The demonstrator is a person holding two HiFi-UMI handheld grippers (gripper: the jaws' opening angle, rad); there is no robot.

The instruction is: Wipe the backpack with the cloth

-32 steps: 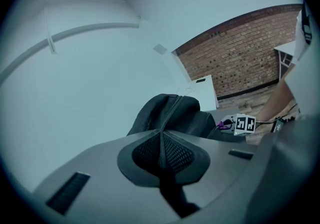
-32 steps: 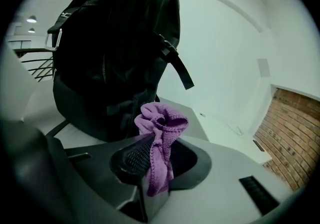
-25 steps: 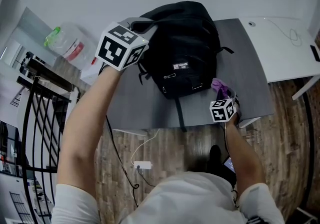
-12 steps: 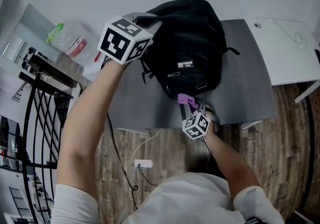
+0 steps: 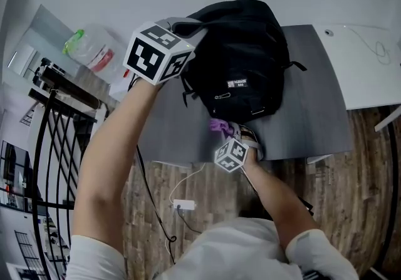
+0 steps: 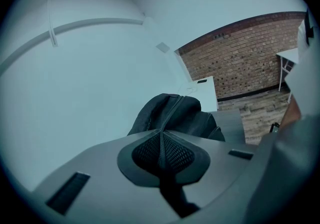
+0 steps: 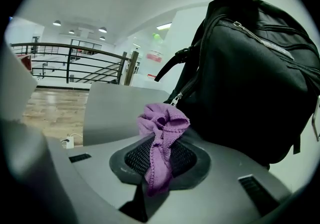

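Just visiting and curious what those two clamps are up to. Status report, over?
Left gripper shut on backpack top, holding it upright. Right gripper shut on purple cloth, by backpack's lower front. Nothing blocking the wipe.

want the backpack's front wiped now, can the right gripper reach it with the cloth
Probably yes: the right gripper holds the cloth close beside the backpack, with nothing between them.

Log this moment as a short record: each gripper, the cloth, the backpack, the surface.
left gripper: shut on the top of the backpack
right gripper: shut on the cloth
cloth: purple, bunched, at the backpack's lower front
backpack: black, standing on the grey table
cloth touching backpack: cannot tell
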